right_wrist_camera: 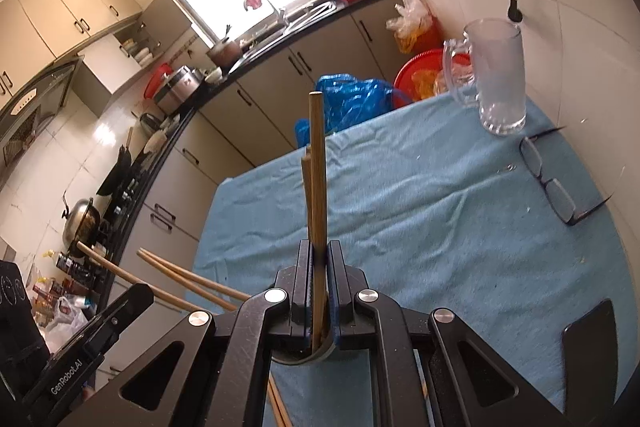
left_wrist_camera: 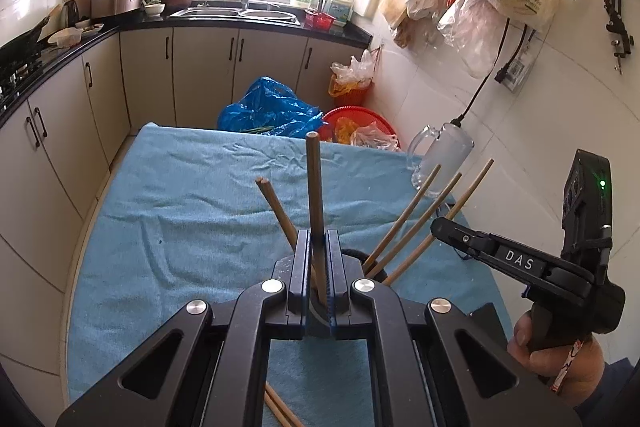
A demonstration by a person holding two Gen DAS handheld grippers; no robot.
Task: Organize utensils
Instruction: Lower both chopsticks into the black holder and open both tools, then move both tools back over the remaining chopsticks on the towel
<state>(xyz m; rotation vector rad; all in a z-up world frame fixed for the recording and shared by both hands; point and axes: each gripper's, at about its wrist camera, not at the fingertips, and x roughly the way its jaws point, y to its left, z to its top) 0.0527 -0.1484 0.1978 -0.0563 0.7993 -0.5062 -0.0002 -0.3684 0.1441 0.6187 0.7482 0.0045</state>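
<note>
My left gripper [left_wrist_camera: 319, 235] is shut on a brown chopstick [left_wrist_camera: 314, 187] that stands upright between its fingers. A second chopstick [left_wrist_camera: 276, 211] leans left just behind them. Three more chopsticks [left_wrist_camera: 412, 223] fan out to the right from a dark round rim [left_wrist_camera: 352, 253] behind the fingers. My right gripper [right_wrist_camera: 319, 247] is shut on upright chopsticks [right_wrist_camera: 318, 167], two as far as I can tell. In the left wrist view the right gripper [left_wrist_camera: 440, 227] sits close on the right, a hand on its grip. More chopsticks [left_wrist_camera: 280, 407] lie on the blue towel [left_wrist_camera: 180, 207] below.
A clear glass mug [right_wrist_camera: 500, 79] stands at the towel's far right corner, with eyeglasses [right_wrist_camera: 548, 183] lying near it. A flat black object [right_wrist_camera: 588, 347] rests at the near right. Beyond the far edge are a blue plastic bag [left_wrist_camera: 268, 107], a red basin [left_wrist_camera: 356, 115] and kitchen cabinets.
</note>
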